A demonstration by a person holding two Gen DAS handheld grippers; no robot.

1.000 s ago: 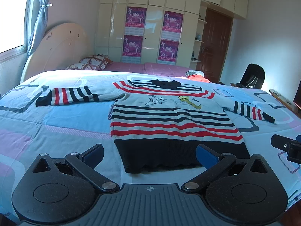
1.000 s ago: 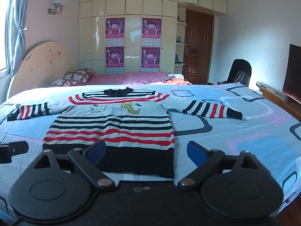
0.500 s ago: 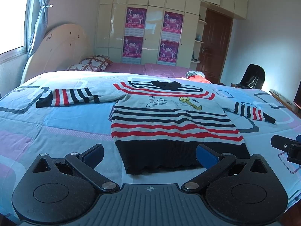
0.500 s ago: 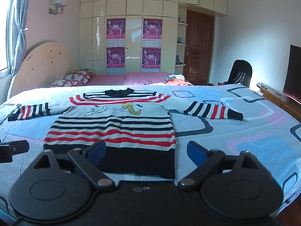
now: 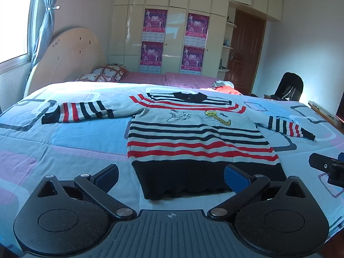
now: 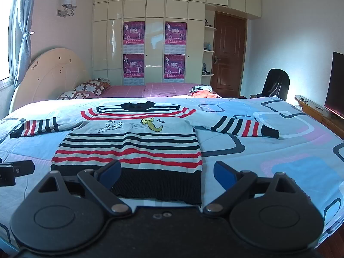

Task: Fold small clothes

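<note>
The striped sweater (image 5: 193,137) is lying flat and face up on the bed (image 5: 64,146), its black hem nearest the bed's near edge and both sleeves spread toward the side edges. Against the views from a second ago almost nothing is changing: the garment is sitting marginally lower and larger in both wrist views, so both tools appear to be easing in toward the hem, and no fold has begun.

The left gripper (image 5: 171,175) is hovering released, holding nothing, its blue pads (image 5: 235,178) wide apart and straddling the hem's left part. The right gripper (image 6: 166,173) is likewise spread and empty, over the hem's right corner. Whether either is touching the cloth cannot be told.

The lower hem edge is being partly cut off behind the gripper bodies. Each tool is showing only as a dark fragment at the other view's margin. A small heap of clothes (image 6: 202,91) at the far edge is too small to identify.
</note>
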